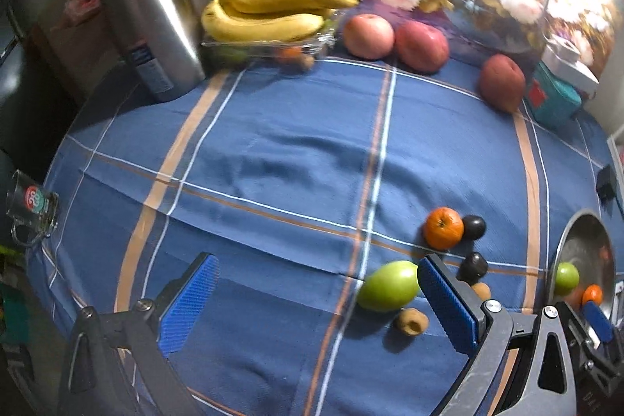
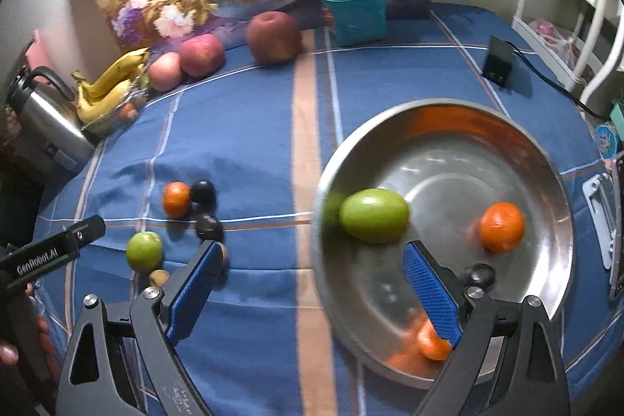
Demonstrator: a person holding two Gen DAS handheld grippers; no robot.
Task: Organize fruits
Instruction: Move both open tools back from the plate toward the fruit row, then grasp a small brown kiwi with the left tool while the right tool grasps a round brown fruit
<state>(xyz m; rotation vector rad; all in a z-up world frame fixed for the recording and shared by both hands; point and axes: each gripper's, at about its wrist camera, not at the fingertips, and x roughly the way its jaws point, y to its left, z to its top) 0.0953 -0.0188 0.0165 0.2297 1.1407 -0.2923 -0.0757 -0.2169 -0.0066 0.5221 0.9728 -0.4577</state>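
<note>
Over the tabletop (image 1: pixel 296 162) our left gripper (image 1: pixel 312 303) hangs spread, empty; right gripper (image 2: pixel 312 295) spread above the steel bowl (image 2: pixel 546 158), seemingly just unloaded; next, pinch the green fruit (image 1: pixel 388 285).

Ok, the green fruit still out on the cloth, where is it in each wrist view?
Left wrist: green fruit low, right of centre, touching the left gripper's right finger.
Right wrist: same fruit at lower left, outside the steel bowl.
Shared landmark: the loose orange beside two dark fruits.
</note>
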